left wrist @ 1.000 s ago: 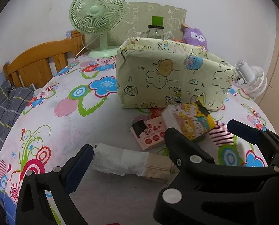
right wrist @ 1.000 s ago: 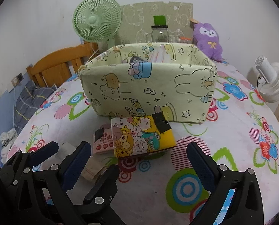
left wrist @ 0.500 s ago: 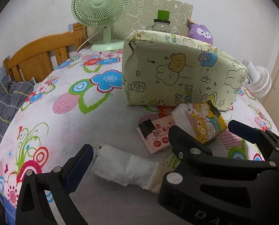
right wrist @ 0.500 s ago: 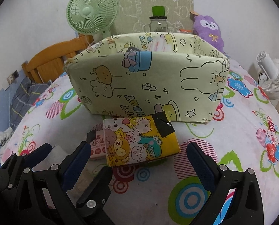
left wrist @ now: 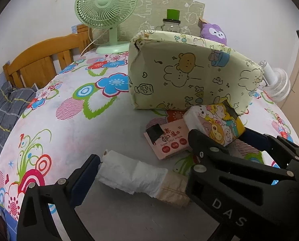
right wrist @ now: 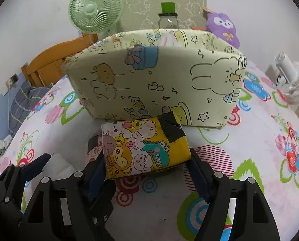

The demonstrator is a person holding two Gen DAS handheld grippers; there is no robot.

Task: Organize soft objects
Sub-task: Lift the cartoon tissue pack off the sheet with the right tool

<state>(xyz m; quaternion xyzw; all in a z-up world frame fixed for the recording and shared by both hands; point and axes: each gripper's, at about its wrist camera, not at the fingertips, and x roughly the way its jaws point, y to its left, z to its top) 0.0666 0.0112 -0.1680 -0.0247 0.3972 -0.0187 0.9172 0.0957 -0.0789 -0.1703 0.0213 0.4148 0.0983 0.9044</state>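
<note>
A pale green cartoon-print fabric box (right wrist: pixel 155 84) (left wrist: pixel 191 76) stands on the flowered bed cover. In front of it lie a yellow cartoon tissue pack (right wrist: pixel 145 150) (left wrist: pixel 215 124), a pink mini-wipes pack (left wrist: pixel 167 140) (right wrist: pixel 95 146) and a white rolled cloth with a beige end (left wrist: pixel 141 178). My right gripper (right wrist: pixel 147 172) has closed in around the yellow pack, a pad at each side. My left gripper (left wrist: pixel 139 172) is open with the rolled cloth between its fingers.
A green desk fan (left wrist: pixel 107 10), a jar with a green lid (right wrist: pixel 168 16) and a purple plush (right wrist: pixel 222 27) stand behind the box. A white fan (right wrist: pixel 292 80) is at the right edge. A wooden headboard (left wrist: pixel 41 60) is at the left.
Both grippers moved forward and down. The right gripper's fingers narrowed from wide open onto the yellow pack. The left gripper's fingers came around the rolled cloth.
</note>
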